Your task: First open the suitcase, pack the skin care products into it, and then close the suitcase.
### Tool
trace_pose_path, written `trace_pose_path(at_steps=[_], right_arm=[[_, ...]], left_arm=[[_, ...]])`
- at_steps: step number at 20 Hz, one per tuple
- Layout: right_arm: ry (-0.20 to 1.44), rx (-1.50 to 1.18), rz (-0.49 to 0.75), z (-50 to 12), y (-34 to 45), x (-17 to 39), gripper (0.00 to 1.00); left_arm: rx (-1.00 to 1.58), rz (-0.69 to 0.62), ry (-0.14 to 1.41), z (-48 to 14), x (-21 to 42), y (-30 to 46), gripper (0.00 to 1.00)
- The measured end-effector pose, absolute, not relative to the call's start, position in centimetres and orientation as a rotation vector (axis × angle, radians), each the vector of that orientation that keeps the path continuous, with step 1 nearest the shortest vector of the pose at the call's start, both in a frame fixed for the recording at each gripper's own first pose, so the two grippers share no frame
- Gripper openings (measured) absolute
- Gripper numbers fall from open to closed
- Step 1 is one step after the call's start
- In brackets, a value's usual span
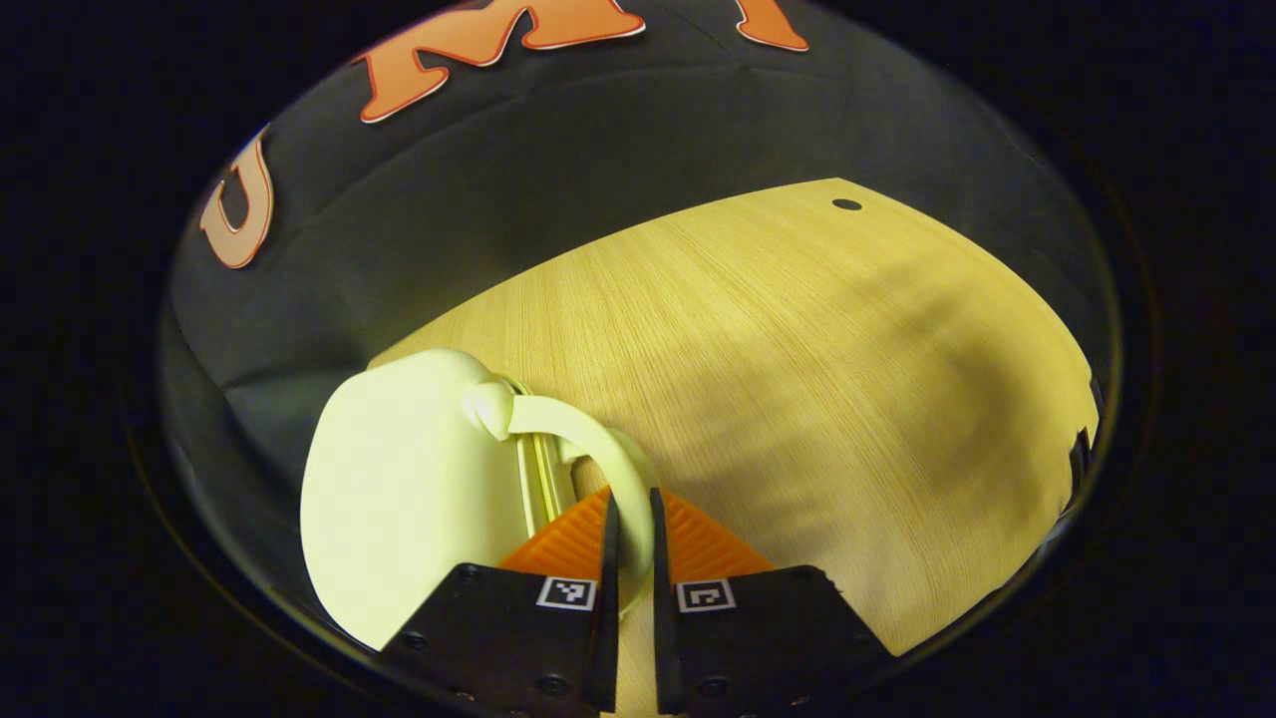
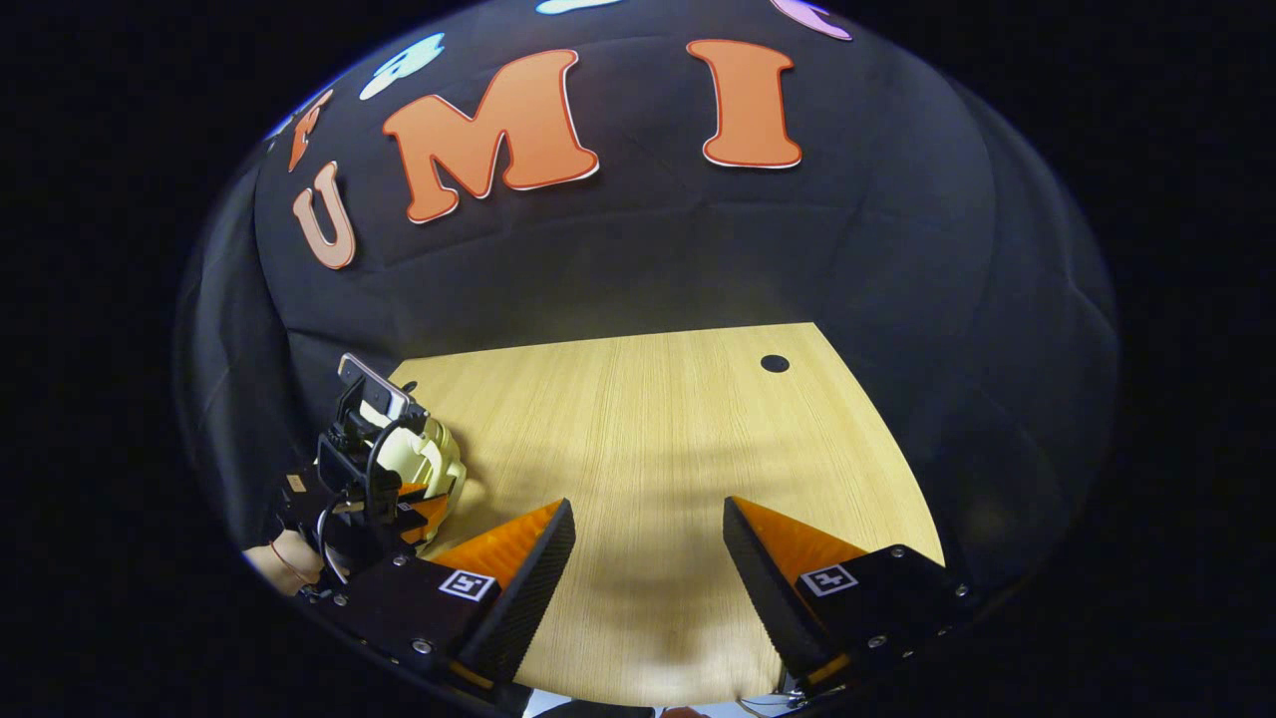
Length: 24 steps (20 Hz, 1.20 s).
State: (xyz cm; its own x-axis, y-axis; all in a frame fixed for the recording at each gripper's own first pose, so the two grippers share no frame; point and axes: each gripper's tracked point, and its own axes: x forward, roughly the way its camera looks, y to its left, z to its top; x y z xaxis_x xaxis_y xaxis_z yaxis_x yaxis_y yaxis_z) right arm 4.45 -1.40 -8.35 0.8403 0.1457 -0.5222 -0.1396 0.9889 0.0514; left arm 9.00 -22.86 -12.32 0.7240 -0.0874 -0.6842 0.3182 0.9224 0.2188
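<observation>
Suitcase [image 1: 409,479] handle [image 1: 598,449] pinched by left hand-held gripper [image 1: 630,519].
Hard smooth shell, prob light; handle = best hold. Right hand-held gripper [image 2: 648,543] spread over bench [image 2: 648,419].

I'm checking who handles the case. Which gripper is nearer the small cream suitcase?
Left. The left gripper is shut on the suitcase handle; the right gripper hangs open above bare table, well off to the suitcase's side.

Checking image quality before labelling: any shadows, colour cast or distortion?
Left gripper view: yellowish cast, broad soft shadow across the table, pale suitcase evenly lit; right gripper view: table edges bowed by fisheye, faint shadow bands between the fingers.
</observation>
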Motion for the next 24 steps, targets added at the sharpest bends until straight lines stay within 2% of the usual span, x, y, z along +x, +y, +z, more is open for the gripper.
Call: trace_pose_path(at_steps=[5, 8, 16, 18, 24], right_arm=[[0.532, -0.015, 0.146, -8.9, -0.5, 5.0, 0.95], [0.512, -0.002, 0.134, -8.9, 0.7, 5.3, 0.95], [0.291, 0.006, 0.062, -2.7, 4.1, 4.6, 0.96], [0.208, 0.008, 0.054, -0.5, 5.2, 3.9, 0.95], [0.029, -0.037, 0.043, 4.6, 8.2, 2.0, 0.95]], left_arm=[[0.268, -0.222, 0.706, -11.2, 9.5, -23.1, 0.28], [0.27, -0.231, 0.634, -8.6, 10.0, -23.0, 1.0], [0.088, -0.197, 0.305, 6.4, 9.6, -18.3, 0.99], [0.041, -0.173, 0.214, 10.8, 7.4, -17.2, 1.0], [0.012, -0.104, 0.03, 12.1, 5.4, -16.5, 0.99]])
